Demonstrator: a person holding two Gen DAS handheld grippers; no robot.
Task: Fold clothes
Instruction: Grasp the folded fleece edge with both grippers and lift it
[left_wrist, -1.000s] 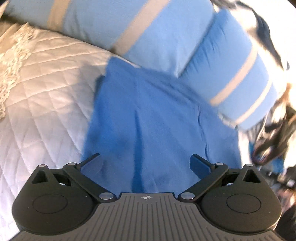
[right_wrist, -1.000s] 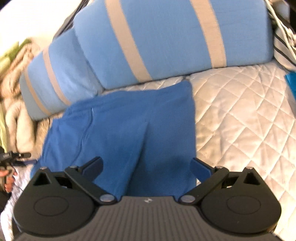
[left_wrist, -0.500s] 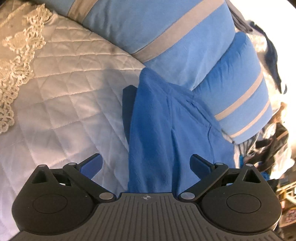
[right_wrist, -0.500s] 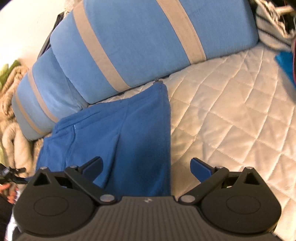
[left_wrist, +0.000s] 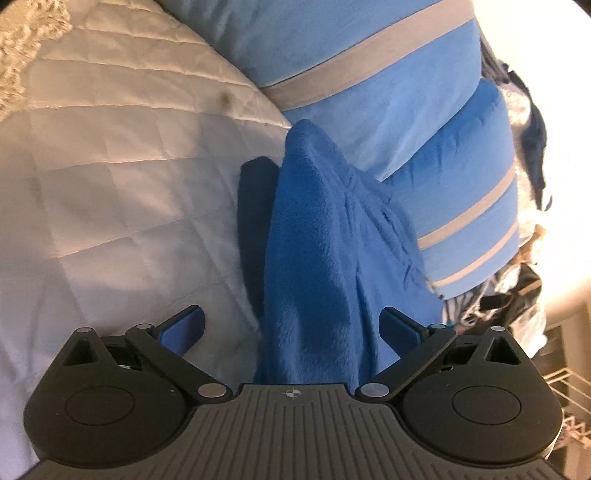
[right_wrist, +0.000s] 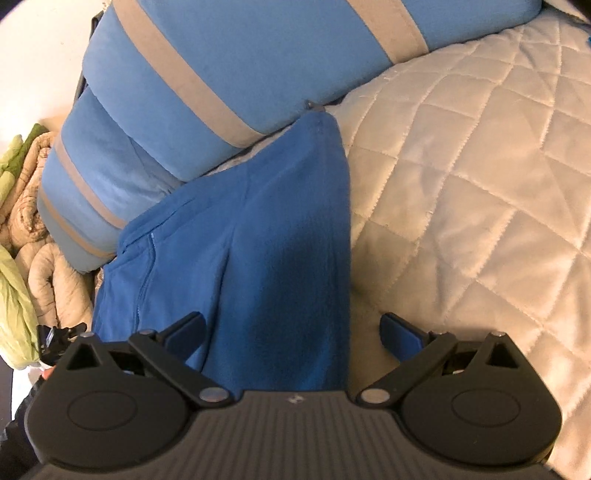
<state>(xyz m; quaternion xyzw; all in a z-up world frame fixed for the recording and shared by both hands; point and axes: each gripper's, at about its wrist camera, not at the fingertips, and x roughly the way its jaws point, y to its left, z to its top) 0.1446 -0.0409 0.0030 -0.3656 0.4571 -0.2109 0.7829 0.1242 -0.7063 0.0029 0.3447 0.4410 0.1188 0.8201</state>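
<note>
Since the earlier frames, both grippers have drawn closer to the blue garment, which now fills more of each view and reaches further under the camera housings. Left gripper (left_wrist: 291, 325): fingers spread wide, nothing between the pads; the blue garment (left_wrist: 325, 258) rises as a ridge between the two fingers, nearer the right one, and passes beneath the gripper body. Whether the cloth touches either pad cannot be told. Left of the ridge lies a darker blue flap (left_wrist: 255, 206) on the quilted bedspread (left_wrist: 110, 203). Beyond the garment, ahead and to the right, lie two light-blue pillows with grey stripes (left_wrist: 369, 74). Right gripper (right_wrist: 291, 326): fingers likewise spread wide and empty; the garment (right_wrist: 280, 258) lies between them, its straight edge running ahead from the gripper, the right finger over bare bedspread (right_wrist: 461, 184). Ahead and left sit the striped pillows (right_wrist: 240, 62), with rumpled beige and green bedding (right_wrist: 26, 221) at far left.
</note>
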